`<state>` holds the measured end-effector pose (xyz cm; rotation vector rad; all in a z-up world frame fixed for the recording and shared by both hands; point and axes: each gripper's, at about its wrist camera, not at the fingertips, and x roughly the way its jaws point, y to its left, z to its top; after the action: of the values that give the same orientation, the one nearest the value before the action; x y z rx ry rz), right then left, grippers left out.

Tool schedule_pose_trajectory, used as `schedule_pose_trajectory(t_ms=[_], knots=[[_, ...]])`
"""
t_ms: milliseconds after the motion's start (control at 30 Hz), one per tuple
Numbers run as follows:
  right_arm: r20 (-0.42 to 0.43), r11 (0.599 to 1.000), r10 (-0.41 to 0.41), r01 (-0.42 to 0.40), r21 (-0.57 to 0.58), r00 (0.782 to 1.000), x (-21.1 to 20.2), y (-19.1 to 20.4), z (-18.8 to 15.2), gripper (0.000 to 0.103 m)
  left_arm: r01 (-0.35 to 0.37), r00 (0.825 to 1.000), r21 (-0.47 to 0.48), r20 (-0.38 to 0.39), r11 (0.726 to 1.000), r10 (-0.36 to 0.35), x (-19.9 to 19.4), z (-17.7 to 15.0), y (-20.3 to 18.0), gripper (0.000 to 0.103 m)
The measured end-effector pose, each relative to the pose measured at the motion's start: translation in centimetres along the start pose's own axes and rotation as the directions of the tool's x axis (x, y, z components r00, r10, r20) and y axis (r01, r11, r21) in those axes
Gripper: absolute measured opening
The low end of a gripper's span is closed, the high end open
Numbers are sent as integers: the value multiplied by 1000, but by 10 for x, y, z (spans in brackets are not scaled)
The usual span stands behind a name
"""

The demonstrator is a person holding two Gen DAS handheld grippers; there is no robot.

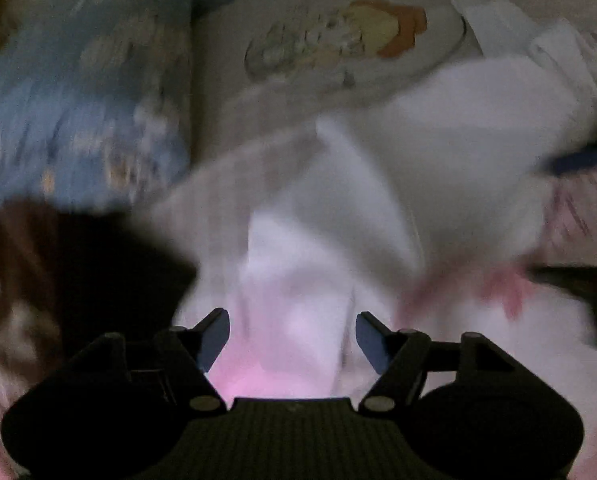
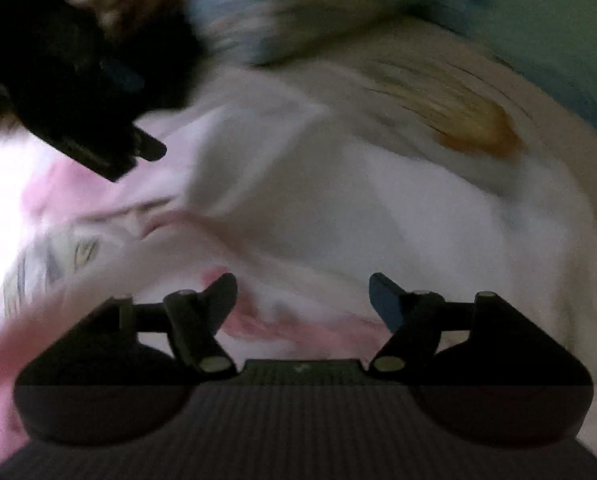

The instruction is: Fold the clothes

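**Fold barely begun, both grippers empty over the garment**

My left gripper (image 1: 292,330) was spread wide, its two fingers apart with nothing between them but the cloth lying beneath; I held nothing in it. My right gripper (image 2: 302,294) was equally wide and equally empty, hovering low over the same cloth. In the right wrist view the left gripper showed as a dark shape at upper left, near the garment's far side.

The garment (image 1: 438,152) was a white piece with pink markings (a printed face showed on it in the right wrist view, though blur made it hard to read). It lay on a bedsheet (image 1: 226,92) printed with cartoon figures. One flap of it seemed turned over the body, with an angled edge running across the middle, so I judged that at most a first fold was in place; the blur kept me from being sure. The rest lay rumpled and spread, not squared into a packet.

Left to do, as I judged it: grip an edge, bring it across, then flatten the result. A pale folded item (image 1: 494,16) sat beyond, near the sheet's far edge.
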<state>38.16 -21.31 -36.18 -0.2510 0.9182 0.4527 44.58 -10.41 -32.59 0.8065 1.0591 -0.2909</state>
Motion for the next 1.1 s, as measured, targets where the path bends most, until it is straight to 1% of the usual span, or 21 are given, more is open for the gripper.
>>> schedule_pose_trajectory(t_ms=[67, 100, 133, 167, 200, 233, 333, 467, 567, 600, 667, 733, 800, 833, 867, 900, 933, 967, 1000, 1067, 1100], knots=[[-18, 996, 18, -19, -85, 1000, 23, 20, 14, 75, 10, 999, -38, -39, 999, -11, -4, -22, 5, 72], [-31, 994, 17, -20, -105, 999, 33, 28, 20, 75, 21, 998, -60, -57, 998, -24, -7, -33, 6, 72], [-44, 992, 15, -21, -126, 999, 43, 35, 27, 70, 31, 997, -81, -72, 996, -37, -9, -43, 7, 72], [-57, 989, 14, -22, -147, 998, 53, 43, 33, 60, 39, 996, -98, -81, 994, -47, -13, -52, 7, 72], [-55, 991, 16, -23, -132, 998, 56, 45, 37, 23, 47, 994, -117, -88, 992, -58, -16, -60, 7, 72], [-35, 997, 20, -23, -74, 999, 48, 40, 38, 8, 55, 993, -135, -95, 989, -68, -18, -67, 7, 72], [36, 994, 34, -37, 98, 999, 23, 25, 42, 7, 84, 988, -188, -113, 978, -107, -19, -81, 6, 72], [184, 959, 67, -114, 260, 981, -35, 4, 51, 8, 105, 983, -228, -121, 968, -135, -22, -86, 2, 71], [256, 937, 54, -138, 320, 965, -88, -11, 43, 8, 111, 985, -237, -106, 965, -139, -38, -95, -1, 71], [269, 931, 48, -141, 337, 962, -111, -16, 35, 8, 113, 985, -238, -103, 965, -141, -43, -98, -1, 71], [265, 923, 35, -133, 360, 964, -149, -19, 13, 8, 119, 984, -234, -100, 965, -146, -49, -102, -2, 71], [217, 928, 3, -83, 362, 976, -180, -21, -14, 9, 128, 983, -226, -97, 966, -153, -53, -104, -4, 71], [92, 934, -44, 8, 356, 995, -197, -20, -50, 11, 139, 982, -218, -96, 966, -163, -53, -106, -8, 71], [14, 934, -68, 59, 352, 998, -199, -19, -68, 15, 145, 981, -214, -97, 966, -169, -53, -107, -11, 71], [-91, 928, -101, 127, 349, 991, -195, -19, -88, 23, 152, 979, -209, -103, 966, -176, -52, -108, -14, 71], [-216, 915, -152, 220, 338, 965, -188, -18, -108, 39, 161, 977, -203, -108, 966, -185, -51, -110, -18, 71], [-320, 895, -207, 311, 320, 925, -181, -14, -127, 45, 177, 974, -197, -107, 964, -200, -51, -111, -22, 71], [-400, 872, -256, 388, 297, 880, -176, -10, -145, 45, 196, 970, -190, -104, 962, -218, -52, -112, -27, 70], [-442, 853, -277, 430, 295, 853, -174, -4, -159, 44, 226, 965, -177, -95, 958, -245, -55, -114, -33, 70], [-436, 827, -250, 425, 369, 865, -178, 7, -176, 43, 288, 951, -130, -81, 949, -300, -60, -119, -50, 70], [-426, 807, -221, 409, 426, 878, -177, 13, -183, 45, 315, 943, -92, -84, 945, -322, -61, -123, -61, 71]])
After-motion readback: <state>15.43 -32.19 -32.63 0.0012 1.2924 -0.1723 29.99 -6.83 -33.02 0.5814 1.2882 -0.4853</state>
